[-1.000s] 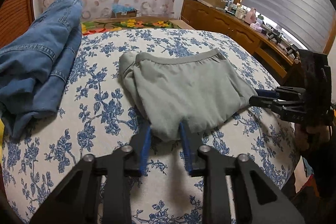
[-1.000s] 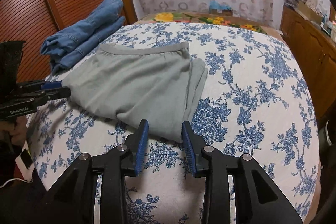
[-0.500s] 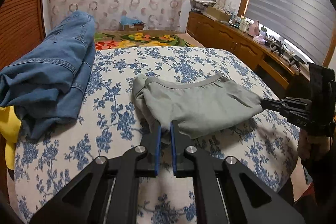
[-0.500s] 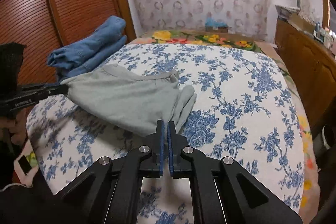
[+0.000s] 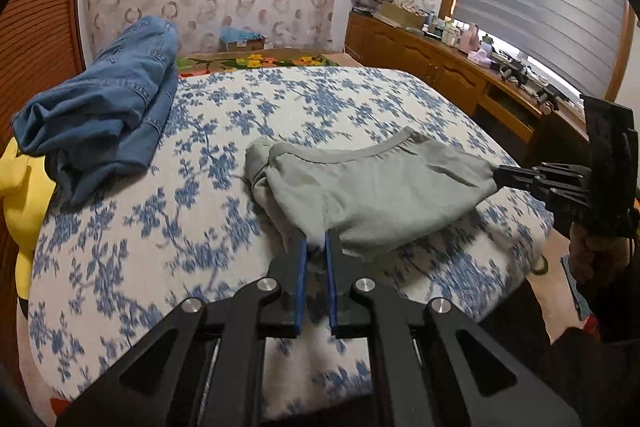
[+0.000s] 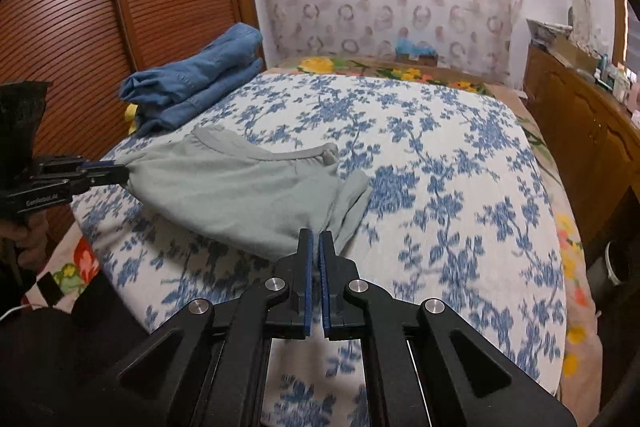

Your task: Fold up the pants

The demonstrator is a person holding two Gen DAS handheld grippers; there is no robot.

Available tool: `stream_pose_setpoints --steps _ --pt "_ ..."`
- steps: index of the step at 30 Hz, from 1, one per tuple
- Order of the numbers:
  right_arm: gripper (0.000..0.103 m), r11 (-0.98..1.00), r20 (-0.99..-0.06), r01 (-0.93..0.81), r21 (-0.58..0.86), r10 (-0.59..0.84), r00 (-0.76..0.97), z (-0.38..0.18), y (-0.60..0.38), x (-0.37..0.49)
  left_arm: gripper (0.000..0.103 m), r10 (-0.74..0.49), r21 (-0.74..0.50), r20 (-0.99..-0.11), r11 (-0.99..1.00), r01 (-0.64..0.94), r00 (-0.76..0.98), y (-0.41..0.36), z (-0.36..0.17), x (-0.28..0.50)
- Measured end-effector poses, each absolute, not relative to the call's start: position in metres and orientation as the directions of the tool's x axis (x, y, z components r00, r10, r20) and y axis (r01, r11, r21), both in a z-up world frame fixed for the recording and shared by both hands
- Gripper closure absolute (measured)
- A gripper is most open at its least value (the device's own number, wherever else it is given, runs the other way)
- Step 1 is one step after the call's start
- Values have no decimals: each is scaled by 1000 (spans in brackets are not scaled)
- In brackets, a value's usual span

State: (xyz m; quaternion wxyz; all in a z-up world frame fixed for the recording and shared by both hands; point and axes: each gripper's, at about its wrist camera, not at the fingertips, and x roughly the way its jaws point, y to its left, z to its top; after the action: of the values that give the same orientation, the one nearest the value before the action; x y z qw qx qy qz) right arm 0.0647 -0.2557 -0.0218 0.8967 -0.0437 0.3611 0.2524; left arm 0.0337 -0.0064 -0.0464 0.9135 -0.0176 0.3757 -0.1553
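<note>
While both tongs pinch near hem, I read this as start of fold toward waistband. Left gripper clenched on near-left corner of grey pants; right gripper clenched on near-right corner, so hem lifts evenly, cloth taut between. Pants lie mid-bed on blue floral bedspread, waistband on far side, near edge raised off cover. Folded jeans far left, well apart, out of fold path. Wooden dresser far right.
</note>
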Motion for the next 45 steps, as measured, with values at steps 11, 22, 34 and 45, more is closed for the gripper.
stream_pose_setpoints --steps 11,22,34,45 --pt "102 865 -705 -486 127 423 569 -38 -259 53 88 -270 -125 -705 958 260 656 -10 -51 26" --pt "99 867 -688 -484 118 423 590 -25 -260 55 60 -258 -103 -707 959 266 658 -10 -45 42" --pt "76 870 -675 -483 100 415 609 -21 -251 64 46 -250 -101 -723 960 260 644 -17 -56 60" --pt "70 866 -682 -488 109 422 597 -31 -233 97 47 -237 -118 -738 967 225 631 -11 -65 86"
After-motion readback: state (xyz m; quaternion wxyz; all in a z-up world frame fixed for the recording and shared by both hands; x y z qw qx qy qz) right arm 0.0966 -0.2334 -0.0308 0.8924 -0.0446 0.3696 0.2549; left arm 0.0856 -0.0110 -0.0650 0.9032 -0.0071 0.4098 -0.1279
